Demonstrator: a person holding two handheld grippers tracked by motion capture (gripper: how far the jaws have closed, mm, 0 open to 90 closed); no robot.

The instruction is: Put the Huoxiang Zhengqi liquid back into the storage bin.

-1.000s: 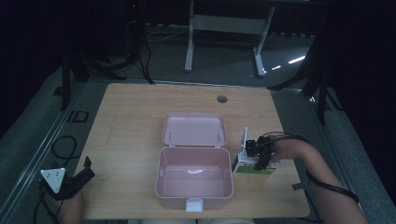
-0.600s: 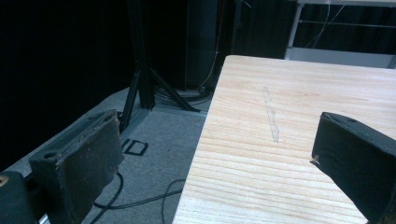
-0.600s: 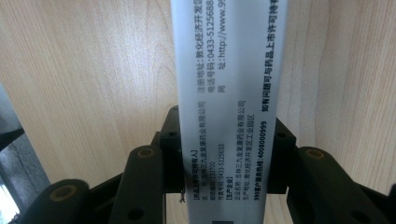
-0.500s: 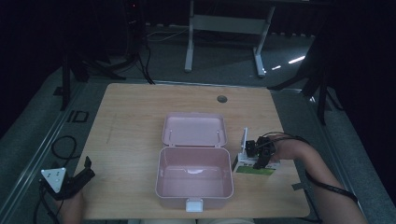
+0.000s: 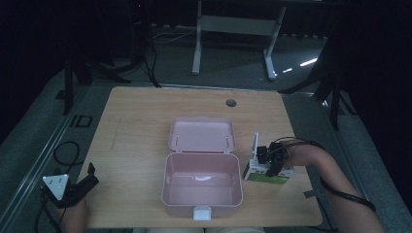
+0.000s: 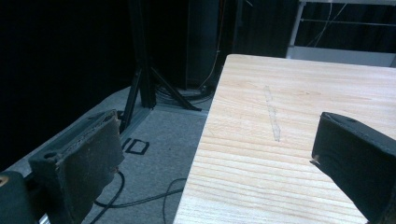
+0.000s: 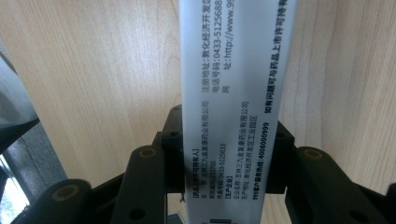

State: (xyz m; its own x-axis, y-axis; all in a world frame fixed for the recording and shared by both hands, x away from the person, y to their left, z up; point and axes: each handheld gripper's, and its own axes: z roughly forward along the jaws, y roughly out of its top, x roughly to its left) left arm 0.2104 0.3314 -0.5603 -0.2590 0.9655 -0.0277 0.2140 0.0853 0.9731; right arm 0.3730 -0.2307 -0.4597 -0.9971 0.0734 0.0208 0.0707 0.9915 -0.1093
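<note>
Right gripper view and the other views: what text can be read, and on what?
On the white cardboard box held between the right gripper fingers:
"0433-5125688"
"http://www.9" (cut off at the frame edge)
"0433-5125633"
"4008000999"
Chinese lines alongside: too blurred to transcribe reliably.
Open pink plastic case: no text seen.

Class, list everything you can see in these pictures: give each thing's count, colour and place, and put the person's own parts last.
Table: one, light wood, centre.
Storage box: one, pink, open, lid back, mid-table.
Medicine carton: one, white and green, right of the storage box, between the right tongs' jaws.
Desk frame: one, white, floor beyond the table.
Cable: one, black, floor at left.
Left tongs: black, open, off the table's left edge.
Right tongs: black, shut on the carton.
</note>
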